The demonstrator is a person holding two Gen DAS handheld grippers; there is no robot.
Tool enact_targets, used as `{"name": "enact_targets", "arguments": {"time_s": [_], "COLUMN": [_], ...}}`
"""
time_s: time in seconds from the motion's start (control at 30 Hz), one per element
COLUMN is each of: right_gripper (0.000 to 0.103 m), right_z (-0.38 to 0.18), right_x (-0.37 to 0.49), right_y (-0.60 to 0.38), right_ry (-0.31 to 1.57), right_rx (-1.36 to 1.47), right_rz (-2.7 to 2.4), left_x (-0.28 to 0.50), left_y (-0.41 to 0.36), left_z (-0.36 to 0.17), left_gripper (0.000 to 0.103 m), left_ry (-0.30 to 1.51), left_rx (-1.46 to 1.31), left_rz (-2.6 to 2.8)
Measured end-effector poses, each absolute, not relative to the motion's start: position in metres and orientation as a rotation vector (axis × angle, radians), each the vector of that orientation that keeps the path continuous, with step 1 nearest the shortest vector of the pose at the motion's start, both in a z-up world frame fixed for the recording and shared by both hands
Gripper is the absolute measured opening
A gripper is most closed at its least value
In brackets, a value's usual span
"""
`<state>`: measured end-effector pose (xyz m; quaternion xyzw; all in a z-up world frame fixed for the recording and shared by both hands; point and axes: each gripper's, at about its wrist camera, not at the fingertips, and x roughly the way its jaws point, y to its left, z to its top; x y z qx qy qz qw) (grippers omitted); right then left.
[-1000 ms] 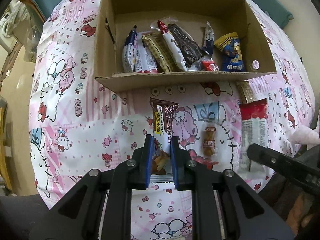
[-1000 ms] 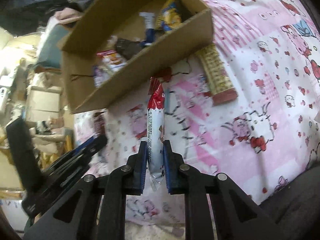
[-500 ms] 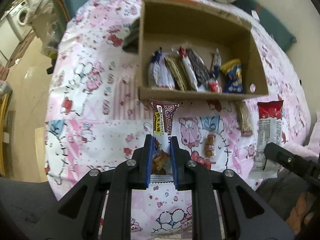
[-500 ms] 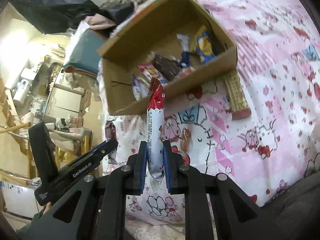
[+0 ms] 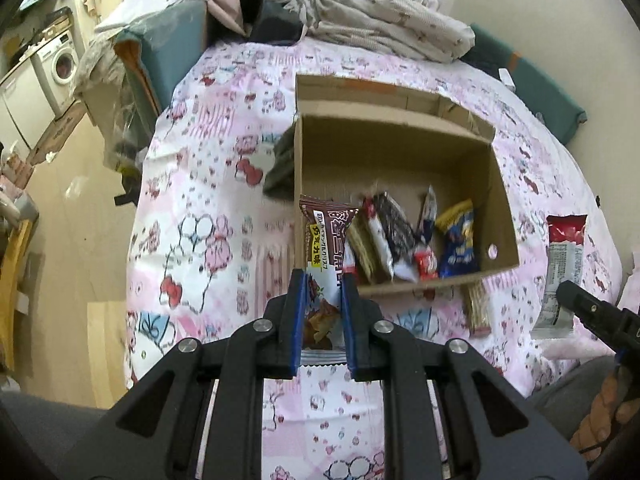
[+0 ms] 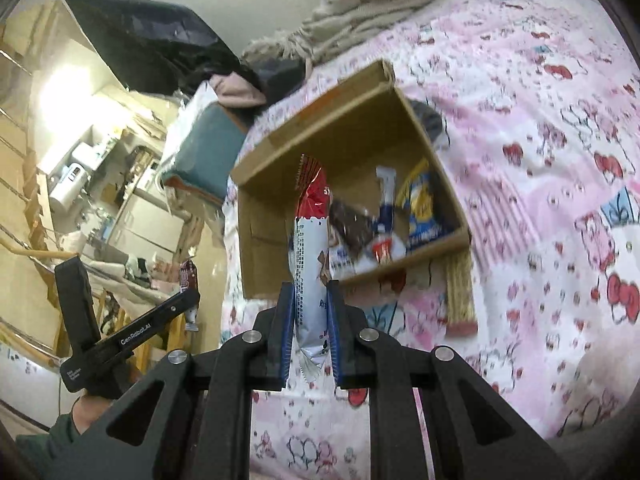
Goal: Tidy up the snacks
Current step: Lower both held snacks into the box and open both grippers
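Left gripper [image 5: 321, 316] clamps a brown snack packet [image 5: 325, 256]; right gripper [image 6: 310, 332] clamps a red-and-white wrapper [image 6: 310, 240], both upright between fingers.

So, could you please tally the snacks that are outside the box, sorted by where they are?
Held in grippers: 2, a brown packet in the left gripper and a red-and-white packet in the right gripper
Lying on the bedspread: 1 wafer pack in clear view
Total: 3; blur may hide more.
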<state>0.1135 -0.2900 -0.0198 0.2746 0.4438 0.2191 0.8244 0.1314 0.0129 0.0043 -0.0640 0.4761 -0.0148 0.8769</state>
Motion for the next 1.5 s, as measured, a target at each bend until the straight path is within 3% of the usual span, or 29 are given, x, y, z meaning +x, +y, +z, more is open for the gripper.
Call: {"name": "enact_targets", "arguments": {"time_s": [0.5,1.03,1.5], "right_gripper": [0.016,0.016,0.017], "right_z": [-0.025,-0.075,-0.095], "right_x": [0.177,0.233,0.239], "right_y": [-0.309,-0.273,-0.265], "right_ry": [0.903,1.063,1.147], "right_rx": [0.61,0.531,0.494], "right_rz": [0.446,0.41,0.371], "left_x": [0.194,0.229,0.232], "left_y": [-0.013,-0.034,-0.041], "left_z": [0.016,-0.05,-0.066], "left_gripper": [0.014,0.014,0.014], "left_ry": [0.941,1.033,1.061], "left_rx": [-0.065,-0.073,-0.083], "left_rz": [-0.072,-0.105,-0.128]}}
